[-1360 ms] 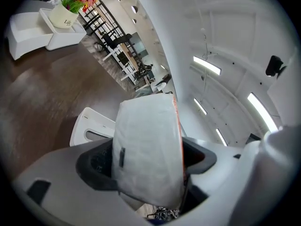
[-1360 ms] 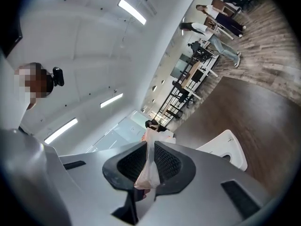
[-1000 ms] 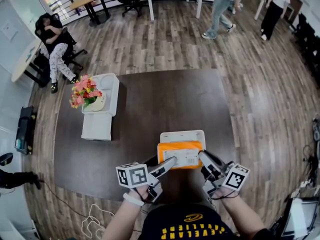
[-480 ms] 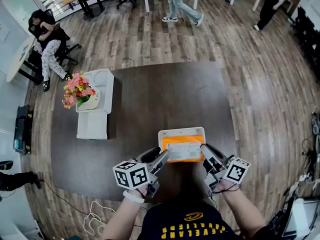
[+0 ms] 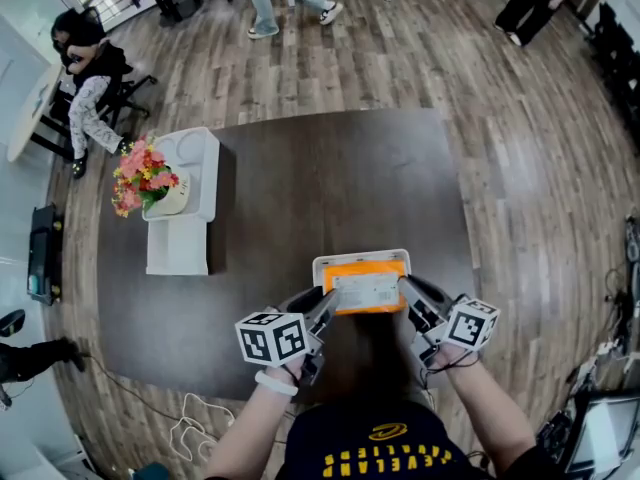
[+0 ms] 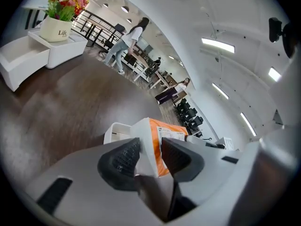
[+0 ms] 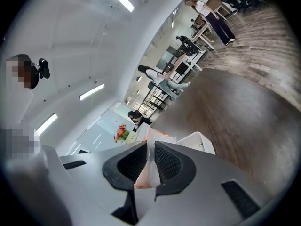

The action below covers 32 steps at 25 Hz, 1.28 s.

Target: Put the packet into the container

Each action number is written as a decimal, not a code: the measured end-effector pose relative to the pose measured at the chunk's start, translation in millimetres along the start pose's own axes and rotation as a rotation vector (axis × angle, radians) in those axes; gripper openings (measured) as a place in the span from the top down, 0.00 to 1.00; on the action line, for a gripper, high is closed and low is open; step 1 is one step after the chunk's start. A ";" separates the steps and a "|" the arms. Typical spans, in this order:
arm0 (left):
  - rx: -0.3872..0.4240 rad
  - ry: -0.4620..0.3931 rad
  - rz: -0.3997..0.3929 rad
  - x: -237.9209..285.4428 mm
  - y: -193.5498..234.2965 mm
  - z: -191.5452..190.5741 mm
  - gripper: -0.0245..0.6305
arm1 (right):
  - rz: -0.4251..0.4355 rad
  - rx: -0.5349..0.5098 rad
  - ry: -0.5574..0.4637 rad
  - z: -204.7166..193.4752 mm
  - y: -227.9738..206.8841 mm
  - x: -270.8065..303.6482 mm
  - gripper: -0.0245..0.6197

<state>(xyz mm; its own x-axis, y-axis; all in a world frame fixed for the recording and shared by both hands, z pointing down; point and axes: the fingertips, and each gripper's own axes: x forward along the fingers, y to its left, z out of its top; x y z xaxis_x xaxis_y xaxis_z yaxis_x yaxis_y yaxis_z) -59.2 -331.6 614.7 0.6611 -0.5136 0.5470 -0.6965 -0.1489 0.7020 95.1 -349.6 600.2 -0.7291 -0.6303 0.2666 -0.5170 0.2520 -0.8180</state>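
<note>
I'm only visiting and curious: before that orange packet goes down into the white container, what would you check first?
1. Right gripper clamped on packet: ok.
2. Left gripper grip: ok; its jaws have just been closing, with the packet's edge between them.
3. Packet lined up over container: ok.
4. Room inside container: cannot tell, the packet hides it.
5. Container sitting flat on table: ok.

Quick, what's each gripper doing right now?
Left gripper: jaws have just been closing, now on the packet.
Right gripper: shut on the packet's other end.
</note>
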 end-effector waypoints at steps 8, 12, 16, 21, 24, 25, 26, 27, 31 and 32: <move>-0.022 0.034 0.049 11.1 20.7 -7.6 0.74 | -0.070 0.006 0.087 -14.0 -18.9 18.7 0.88; -0.024 0.048 0.063 14.5 23.8 -9.5 0.74 | -0.113 -0.003 0.113 -16.7 -26.8 19.9 0.88; -0.014 0.075 0.071 24.0 32.1 -13.1 0.74 | -0.179 -0.027 0.155 -24.8 -46.5 25.3 0.88; -0.003 0.103 0.095 26.5 35.7 -16.4 0.74 | -0.215 -0.031 0.179 -27.5 -49.7 26.6 0.88; 0.002 0.121 0.109 26.7 37.5 -19.5 0.74 | -0.230 -0.034 0.192 -30.0 -51.1 25.2 0.88; 0.004 0.127 0.112 28.7 38.9 -20.1 0.74 | -0.228 -0.034 0.193 -29.7 -51.4 27.1 0.88; 0.007 0.132 0.116 30.6 40.5 -20.5 0.74 | -0.229 -0.033 0.194 -29.5 -52.6 28.9 0.88; 0.009 0.135 0.122 32.0 42.3 -20.6 0.74 | -0.232 -0.033 0.196 -29.7 -54.2 30.2 0.88; 0.016 0.143 0.140 33.6 47.3 -23.9 0.74 | -0.249 -0.034 0.209 -35.8 -59.4 30.8 0.88; 0.018 0.144 0.142 33.7 47.7 -25.2 0.74 | -0.252 -0.035 0.211 -37.5 -60.0 30.1 0.88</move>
<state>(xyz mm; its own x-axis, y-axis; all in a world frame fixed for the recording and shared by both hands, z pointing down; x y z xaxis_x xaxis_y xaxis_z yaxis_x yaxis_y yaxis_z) -63.1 -334.7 678.1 0.5880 -0.4046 0.7005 -0.7896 -0.0992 0.6055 87.3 -356.2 676.5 -0.6511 -0.5109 0.5612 -0.7054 0.1345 -0.6959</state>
